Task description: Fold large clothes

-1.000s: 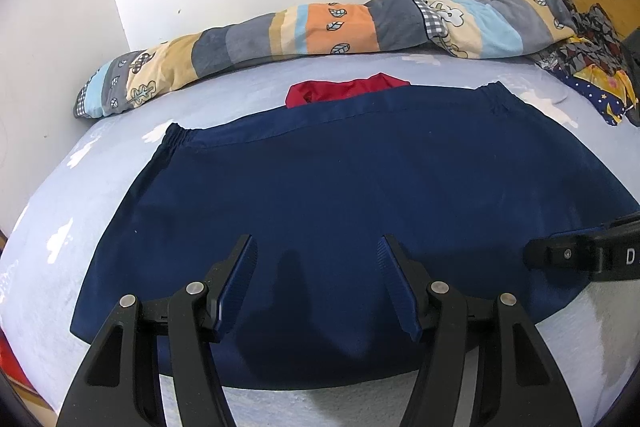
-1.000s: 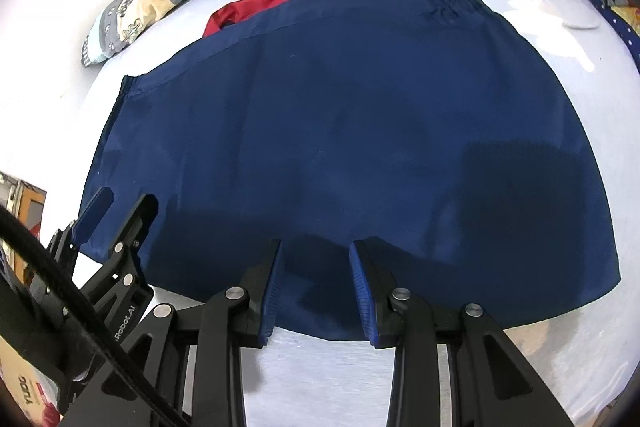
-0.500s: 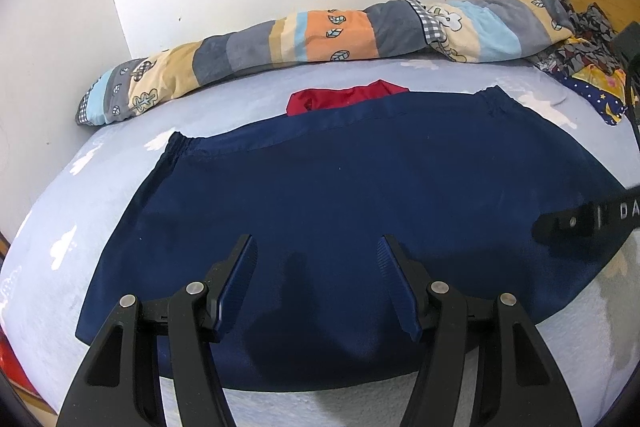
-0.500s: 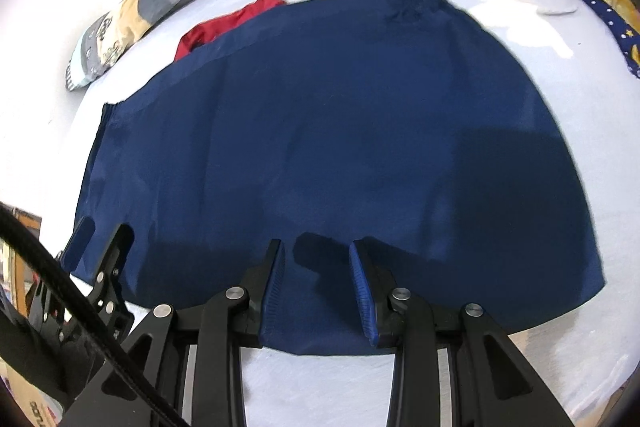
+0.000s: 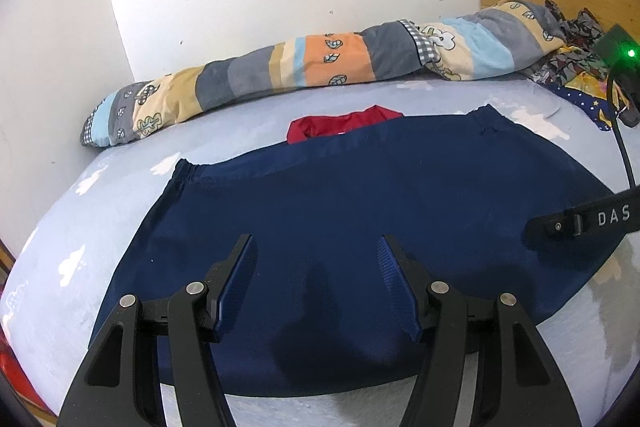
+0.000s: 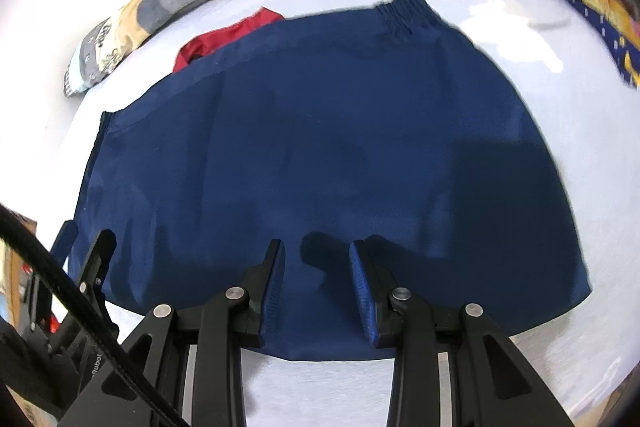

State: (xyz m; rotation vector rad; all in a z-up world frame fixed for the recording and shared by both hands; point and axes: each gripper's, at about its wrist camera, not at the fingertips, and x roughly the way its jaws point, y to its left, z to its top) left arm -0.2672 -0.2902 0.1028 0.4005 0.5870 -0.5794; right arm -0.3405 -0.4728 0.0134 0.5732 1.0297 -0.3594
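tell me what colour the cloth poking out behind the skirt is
Red, clearest in the left wrist view.

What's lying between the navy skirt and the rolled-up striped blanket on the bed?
A red garment, its near edge tucked under the navy skirt, then bare sheet up to the striped blanket; left wrist view.

Both views over navy skirt (image 5: 360, 211)

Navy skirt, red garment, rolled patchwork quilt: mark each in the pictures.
navy skirt (image 5: 360, 195), left wrist view, middle of the flat fabric.
red garment (image 5: 340, 123), left wrist view, the part showing beyond the skirt's waistband.
rolled patchwork quilt (image 5: 332, 61), left wrist view, its orange patch.
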